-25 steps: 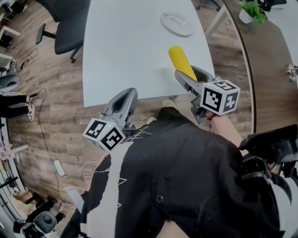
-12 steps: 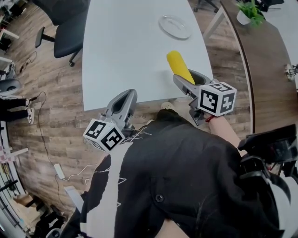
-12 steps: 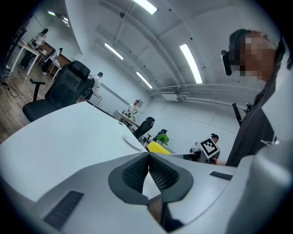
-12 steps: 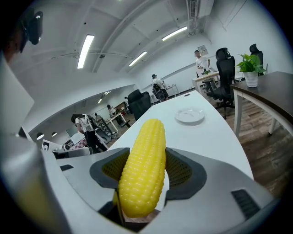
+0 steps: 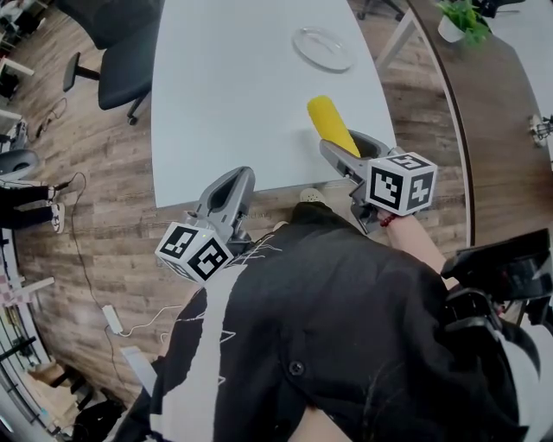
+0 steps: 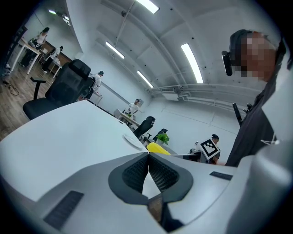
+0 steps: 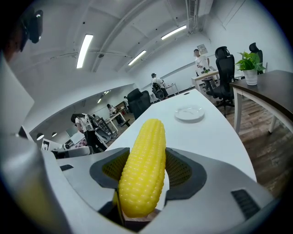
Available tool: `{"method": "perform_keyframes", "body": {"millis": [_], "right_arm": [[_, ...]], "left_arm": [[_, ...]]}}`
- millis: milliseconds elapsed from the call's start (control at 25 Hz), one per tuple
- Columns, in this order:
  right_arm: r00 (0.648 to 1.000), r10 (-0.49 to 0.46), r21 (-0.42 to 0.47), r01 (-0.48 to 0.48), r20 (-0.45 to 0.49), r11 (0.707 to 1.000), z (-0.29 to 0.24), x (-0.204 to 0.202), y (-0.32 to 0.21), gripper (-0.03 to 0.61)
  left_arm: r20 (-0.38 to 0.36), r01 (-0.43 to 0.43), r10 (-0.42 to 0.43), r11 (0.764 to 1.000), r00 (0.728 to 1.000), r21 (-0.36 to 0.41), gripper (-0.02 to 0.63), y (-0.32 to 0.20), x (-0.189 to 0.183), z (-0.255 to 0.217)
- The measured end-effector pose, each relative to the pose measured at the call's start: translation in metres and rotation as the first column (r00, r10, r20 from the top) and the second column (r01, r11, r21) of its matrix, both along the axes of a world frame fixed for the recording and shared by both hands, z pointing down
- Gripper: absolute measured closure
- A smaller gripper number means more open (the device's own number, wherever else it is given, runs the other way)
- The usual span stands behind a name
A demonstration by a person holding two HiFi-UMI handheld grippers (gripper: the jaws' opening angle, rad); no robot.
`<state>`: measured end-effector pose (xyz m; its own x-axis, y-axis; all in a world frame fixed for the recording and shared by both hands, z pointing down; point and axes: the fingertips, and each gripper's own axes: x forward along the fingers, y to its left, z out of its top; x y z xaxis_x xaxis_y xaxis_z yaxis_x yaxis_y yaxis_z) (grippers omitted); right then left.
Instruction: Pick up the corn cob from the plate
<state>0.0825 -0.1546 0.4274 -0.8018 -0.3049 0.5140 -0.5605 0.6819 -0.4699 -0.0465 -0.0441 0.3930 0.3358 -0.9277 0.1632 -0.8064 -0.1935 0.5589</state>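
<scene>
A yellow corn cob (image 5: 329, 123) (image 7: 144, 167) sticks forward out of my right gripper (image 5: 342, 143) (image 7: 147, 153), whose pads press on both sides of it above the white table's (image 5: 225, 95) near right edge. The empty glass plate (image 5: 322, 47) (image 7: 189, 113) lies far ahead on the table, apart from the cob. My left gripper (image 5: 235, 183) (image 6: 149, 154) hangs at the table's near edge, jaws shut tip to tip with nothing between them. In the left gripper view the corn cob (image 6: 158, 148) and plate (image 6: 132, 140) show off to the right.
A black office chair (image 5: 112, 52) stands left of the table. A dark wooden desk (image 5: 501, 129) with a potted plant (image 5: 467, 22) runs along the right. Cables lie on the wood floor (image 5: 95, 216) at the left. People stand at distant desks.
</scene>
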Motion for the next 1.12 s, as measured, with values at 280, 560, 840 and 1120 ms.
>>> {"method": "perform_keyframes", "body": {"millis": [280,560,840,1120], "right_arm": [[1.000,-0.001,0.002,0.001,-0.017,1.000,0.004,0.001,0.000,0.327],[1.000,-0.012,-0.003,0.012,-0.009,1.000,0.003,0.000,0.003,0.327],[1.000,-0.018,0.010,0.018,-0.009,1.000,0.001,0.000,-0.002,0.327],[0.996,-0.084,0.011,0.084,0.004,0.996,-0.005,-0.004,-0.006,0.327]], "left_arm": [[-0.004,0.004,-0.004,1.000,1.000,-0.004,0.600,-0.001,-0.001,0.001],[-0.001,0.009,-0.009,1.000,1.000,0.001,0.600,-0.001,0.001,-0.001],[0.013,0.028,-0.028,0.999,1.000,0.018,0.600,-0.002,-0.003,-0.006],[0.023,0.077,-0.078,0.997,0.997,0.031,0.600,-0.004,0.000,-0.013]]}}
